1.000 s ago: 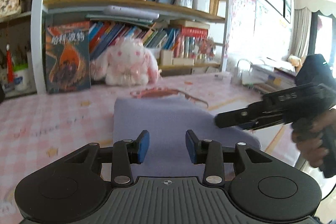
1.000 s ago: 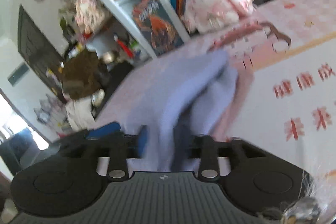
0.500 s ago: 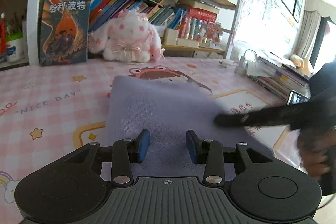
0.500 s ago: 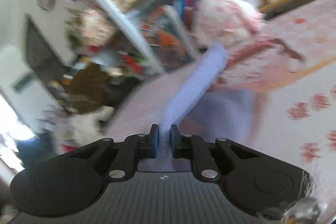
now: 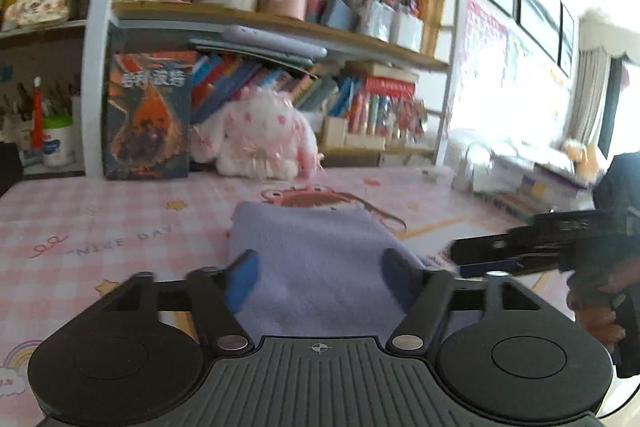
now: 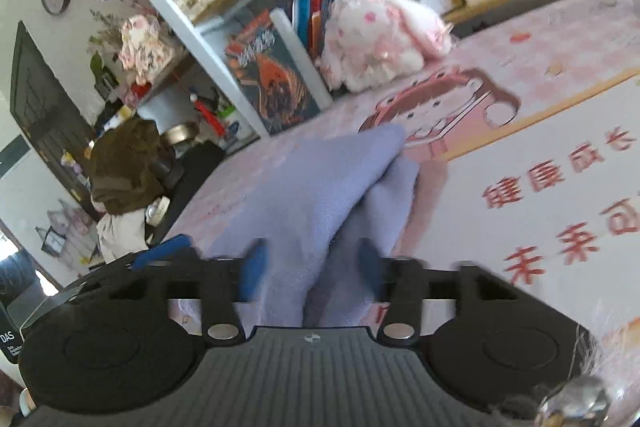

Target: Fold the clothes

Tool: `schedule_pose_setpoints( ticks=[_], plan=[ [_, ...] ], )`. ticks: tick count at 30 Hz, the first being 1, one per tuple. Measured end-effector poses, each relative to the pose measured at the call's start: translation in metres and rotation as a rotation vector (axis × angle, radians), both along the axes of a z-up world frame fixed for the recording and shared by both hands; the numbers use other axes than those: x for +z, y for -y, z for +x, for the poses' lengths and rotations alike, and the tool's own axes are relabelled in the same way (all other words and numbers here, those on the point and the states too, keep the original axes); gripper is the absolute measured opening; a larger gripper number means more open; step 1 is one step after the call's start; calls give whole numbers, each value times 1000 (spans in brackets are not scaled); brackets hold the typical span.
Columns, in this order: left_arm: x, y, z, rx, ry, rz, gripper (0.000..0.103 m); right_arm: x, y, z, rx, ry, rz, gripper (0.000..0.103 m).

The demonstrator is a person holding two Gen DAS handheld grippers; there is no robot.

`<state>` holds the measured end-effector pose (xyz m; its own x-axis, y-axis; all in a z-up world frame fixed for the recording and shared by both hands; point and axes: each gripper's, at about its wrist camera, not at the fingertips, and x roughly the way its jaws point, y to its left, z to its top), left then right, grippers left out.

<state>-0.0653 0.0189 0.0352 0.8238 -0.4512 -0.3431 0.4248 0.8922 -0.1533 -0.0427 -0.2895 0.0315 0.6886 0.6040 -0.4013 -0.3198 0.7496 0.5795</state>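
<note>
Lavender cloth (image 5: 320, 267) lies on pink mat (image 5: 100, 227) before bookshelf (image 5: 280, 27); both tongs gape apart.

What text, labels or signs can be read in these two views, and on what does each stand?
"NICE DAY": pink checked table mat.
"健康成长": red characters on the mat's white panel.
"未来可", cut off at the edge: same panel, lower row.
"DAS": label on the left gripper's body.
Poster-book cover: title blurred.
Book spines: unreadable.
</note>
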Motion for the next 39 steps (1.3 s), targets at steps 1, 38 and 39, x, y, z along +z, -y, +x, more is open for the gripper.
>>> schedule_pose_setpoints(
  ticks=[1, 38, 39],
  plan=[
    [1, -7, 2, 10, -18, -24, 78, 2, 4, -2, -24, -4, -2, 86],
    [-53, -44, 1, -6, -464, -396, 55, -11, -10, -14, 171, -104, -171, 39],
    [-54, -46, 2, -3, -463, -401, 56, -13, -7, -14, 171, -120, -155, 42]
  ],
)
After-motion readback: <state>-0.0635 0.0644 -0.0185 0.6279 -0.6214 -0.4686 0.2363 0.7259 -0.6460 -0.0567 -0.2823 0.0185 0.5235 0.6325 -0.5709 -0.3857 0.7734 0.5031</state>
